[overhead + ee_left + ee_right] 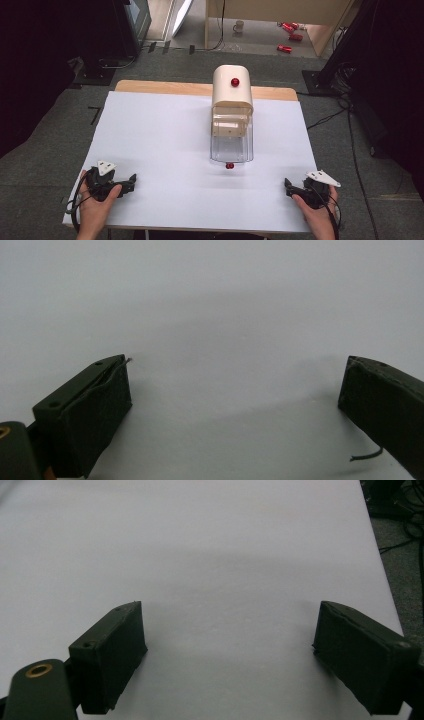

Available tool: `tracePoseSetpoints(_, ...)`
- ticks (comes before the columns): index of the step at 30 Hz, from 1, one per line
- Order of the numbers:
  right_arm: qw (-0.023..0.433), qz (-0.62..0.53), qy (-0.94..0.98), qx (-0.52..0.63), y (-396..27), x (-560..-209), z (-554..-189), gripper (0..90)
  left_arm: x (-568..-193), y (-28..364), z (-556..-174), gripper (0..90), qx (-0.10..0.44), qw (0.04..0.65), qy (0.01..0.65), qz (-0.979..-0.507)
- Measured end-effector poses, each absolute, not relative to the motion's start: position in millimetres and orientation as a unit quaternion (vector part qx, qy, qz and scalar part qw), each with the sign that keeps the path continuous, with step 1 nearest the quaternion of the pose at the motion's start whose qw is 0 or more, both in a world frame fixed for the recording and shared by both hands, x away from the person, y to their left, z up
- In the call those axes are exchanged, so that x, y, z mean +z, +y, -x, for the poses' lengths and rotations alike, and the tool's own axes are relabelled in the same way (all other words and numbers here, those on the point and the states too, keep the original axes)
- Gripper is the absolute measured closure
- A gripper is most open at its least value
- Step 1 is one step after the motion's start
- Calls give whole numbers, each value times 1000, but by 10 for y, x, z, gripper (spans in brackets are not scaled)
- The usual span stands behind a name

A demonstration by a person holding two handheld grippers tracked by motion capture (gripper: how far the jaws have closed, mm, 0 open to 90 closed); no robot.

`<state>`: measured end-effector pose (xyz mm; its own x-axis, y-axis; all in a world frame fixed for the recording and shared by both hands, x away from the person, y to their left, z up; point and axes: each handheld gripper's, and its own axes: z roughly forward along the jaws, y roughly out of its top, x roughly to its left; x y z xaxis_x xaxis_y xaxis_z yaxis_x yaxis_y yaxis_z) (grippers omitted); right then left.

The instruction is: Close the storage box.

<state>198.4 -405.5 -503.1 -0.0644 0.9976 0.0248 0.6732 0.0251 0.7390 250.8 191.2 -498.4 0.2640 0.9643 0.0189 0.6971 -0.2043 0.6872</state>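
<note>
A cream-coloured box with a rounded top stands at the middle back of the white table; a red knob sits on it. From its front a clear drawer juts out, with a small red knob at its near end. My left gripper rests at the table's near left corner, held in a hand, pointing right. In the left gripper view the left gripper is open over bare white table. My right gripper sits at the near right, and the right gripper is open with nothing between its pads.
The table's wooden back edge shows behind the white cover. Grey carpet surrounds the table. Red cans and a mug lie on the floor far behind. Cables run on the floor at the right.
</note>
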Motion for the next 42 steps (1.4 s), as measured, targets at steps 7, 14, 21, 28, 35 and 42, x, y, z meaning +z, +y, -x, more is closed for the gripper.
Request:
tracePoseSetpoints(7, 260, -638, 653, 313, -4103, -4995, -1945, 218, -4984, 1915, -2507, 4, 231, 290, 561, -740)
tracePoseSetpoints(14, 251, -627, 666, 316, -3924, -4916, -1939, 270, -4985, 1913, -2506, 4, 231, 290, 561, -740)
tracePoseSetpoints(21, 245, -613, 672, 336, -3600, -4760, -1964, 305, -4985, 1913, -2505, 4, 232, 290, 560, -741)
tracePoseSetpoints(28, 240, -604, 667, 365, -3302, -4612, -1993, 368, -4985, 1913, -2505, 4, 232, 290, 560, -741)
tracePoseSetpoints(35, 240, -592, 667, 384, -3054, -4540, -2003, 464, -4986, 1913, -2505, 4, 232, 290, 560, -741)
tracePoseSetpoints(42, 231, -578, 669, 407, -2849, -4480, -1983, 605, -4986, 1913, -2505, 4, 232, 290, 560, -741)
